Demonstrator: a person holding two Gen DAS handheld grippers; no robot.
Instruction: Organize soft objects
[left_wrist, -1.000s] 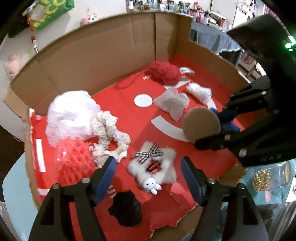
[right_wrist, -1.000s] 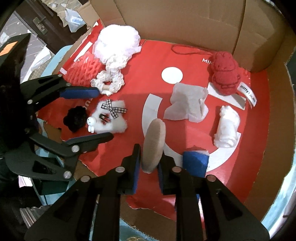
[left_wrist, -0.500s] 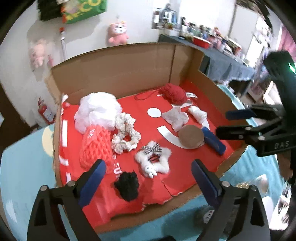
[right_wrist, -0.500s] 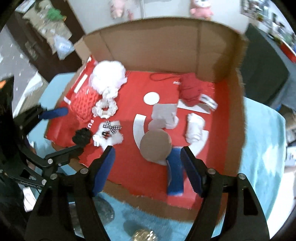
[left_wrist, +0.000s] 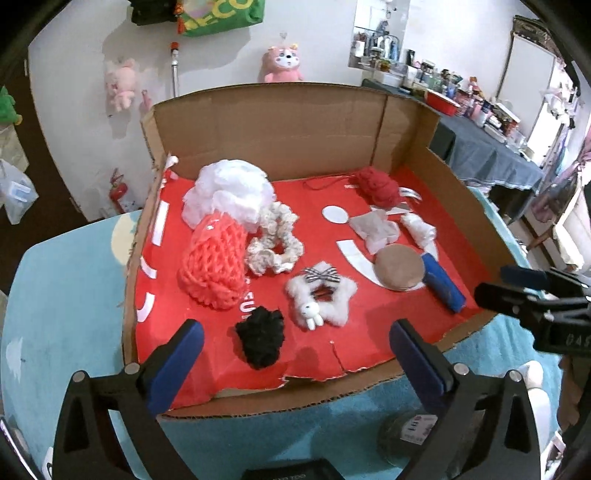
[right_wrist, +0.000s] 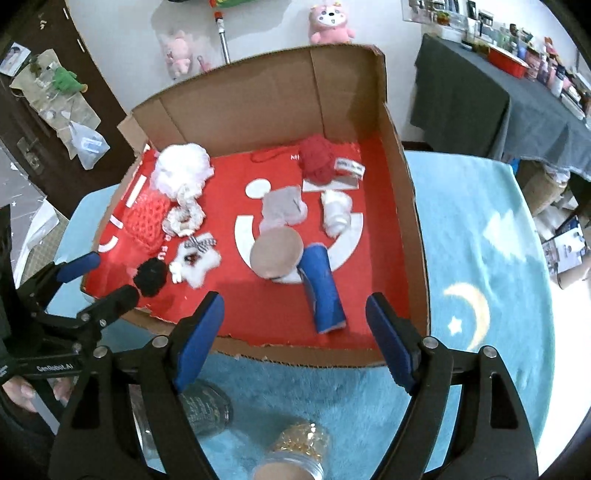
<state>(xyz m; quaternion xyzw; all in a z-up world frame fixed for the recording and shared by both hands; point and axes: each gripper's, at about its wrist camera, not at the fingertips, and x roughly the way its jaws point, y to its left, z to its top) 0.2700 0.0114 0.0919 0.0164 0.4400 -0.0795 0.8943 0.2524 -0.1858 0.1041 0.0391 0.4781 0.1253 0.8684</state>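
Both tongs just opened wide and empty: left gripper (left_wrist: 295, 350), right gripper (right_wrist: 295, 325); brown puff (right_wrist: 276, 254) lies in box (right_wrist: 347, 92).

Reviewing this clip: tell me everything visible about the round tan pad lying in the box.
The round tan pad is a flat disc, matte beige-brown and soft-looking like a powder puff, with no markings visible. It lies loose on the red liner of the cardboard box, over the white arc print. Its far edge overlaps the pale folded cloth, and the blue roll lies against its right side. No tool touches it.
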